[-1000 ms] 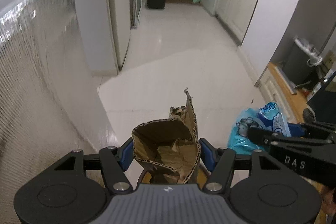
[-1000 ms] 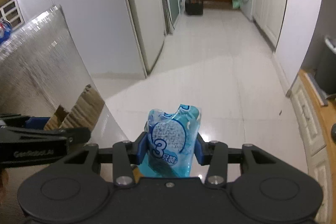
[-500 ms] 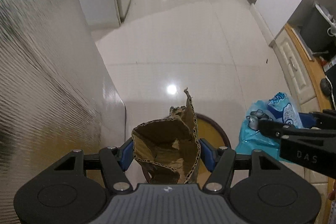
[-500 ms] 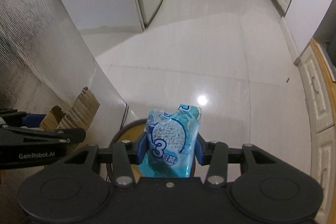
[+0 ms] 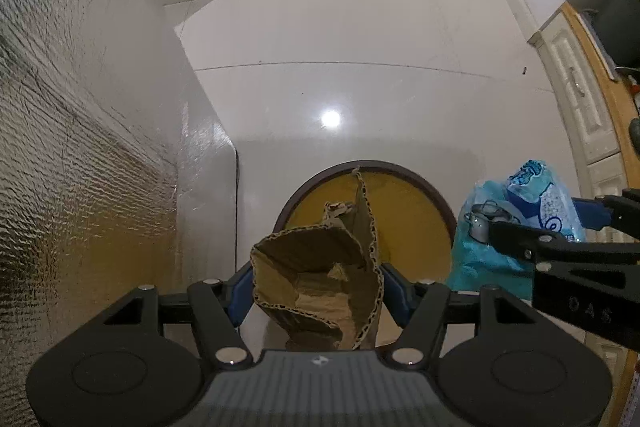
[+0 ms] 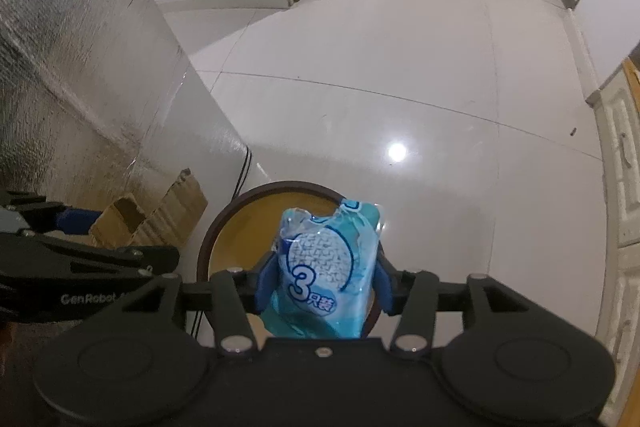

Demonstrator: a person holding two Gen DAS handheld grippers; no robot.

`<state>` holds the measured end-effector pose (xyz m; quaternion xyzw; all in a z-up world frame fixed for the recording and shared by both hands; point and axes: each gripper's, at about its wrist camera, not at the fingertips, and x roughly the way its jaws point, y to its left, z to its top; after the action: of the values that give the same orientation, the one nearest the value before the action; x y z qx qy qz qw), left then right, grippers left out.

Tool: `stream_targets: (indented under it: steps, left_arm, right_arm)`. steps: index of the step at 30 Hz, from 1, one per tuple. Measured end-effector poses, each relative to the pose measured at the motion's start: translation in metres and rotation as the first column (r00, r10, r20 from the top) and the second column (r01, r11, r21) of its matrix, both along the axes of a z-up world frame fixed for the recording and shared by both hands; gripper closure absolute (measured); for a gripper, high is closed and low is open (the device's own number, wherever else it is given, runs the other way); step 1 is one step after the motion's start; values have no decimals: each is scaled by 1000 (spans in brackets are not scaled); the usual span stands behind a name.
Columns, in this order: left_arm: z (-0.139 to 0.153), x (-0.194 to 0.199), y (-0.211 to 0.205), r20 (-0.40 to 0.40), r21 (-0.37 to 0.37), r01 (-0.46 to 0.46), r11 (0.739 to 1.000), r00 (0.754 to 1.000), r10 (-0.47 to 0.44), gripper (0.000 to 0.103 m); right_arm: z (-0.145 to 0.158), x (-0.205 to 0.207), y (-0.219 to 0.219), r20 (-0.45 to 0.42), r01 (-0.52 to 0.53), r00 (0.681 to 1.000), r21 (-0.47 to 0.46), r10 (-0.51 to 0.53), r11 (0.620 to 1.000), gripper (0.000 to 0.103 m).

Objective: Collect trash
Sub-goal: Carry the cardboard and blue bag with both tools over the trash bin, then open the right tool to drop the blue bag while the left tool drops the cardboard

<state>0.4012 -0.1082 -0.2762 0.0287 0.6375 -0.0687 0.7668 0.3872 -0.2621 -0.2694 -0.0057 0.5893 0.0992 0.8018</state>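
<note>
My left gripper (image 5: 318, 291) is shut on a crumpled piece of brown cardboard (image 5: 320, 279) and holds it above a round bin (image 5: 404, 179) with a dark rim and yellow inside, on the floor. My right gripper (image 6: 324, 283) is shut on a blue plastic packet (image 6: 328, 263) marked "3", also above the bin (image 6: 224, 223). In the left wrist view the packet (image 5: 524, 219) and right gripper (image 5: 560, 247) are just right of the bin. In the right wrist view the cardboard (image 6: 152, 215) and left gripper (image 6: 120, 243) are at the left.
A silver foil-covered wall or cabinet side (image 5: 72, 147) stands close on the left. A black cable (image 6: 240, 175) runs down beside it to the floor. White cabinet doors (image 6: 624, 187) and a wooden edge (image 5: 600, 99) stand at the right. The glossy white tiled floor (image 5: 360, 39) stretches ahead.
Both grippers have tilted downward and moved over the round bin, which has come into full view. Each still holds its piece of trash.
</note>
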Motion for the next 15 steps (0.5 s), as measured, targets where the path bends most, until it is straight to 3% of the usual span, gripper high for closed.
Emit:
stream_targets:
  steps: [10,15]
  left_arm:
    - [-13,6,-2,-32,3,-3,1000,999,3,38]
    - [-15,8,-4,-37,1,4,1000,999,-4,36]
  right_arm:
    - [-6,1,-3,-21,-22,1000,-15,21,1000,33]
    - [-4,-2,-14,-13,-1,1000,4,1,1000,19]
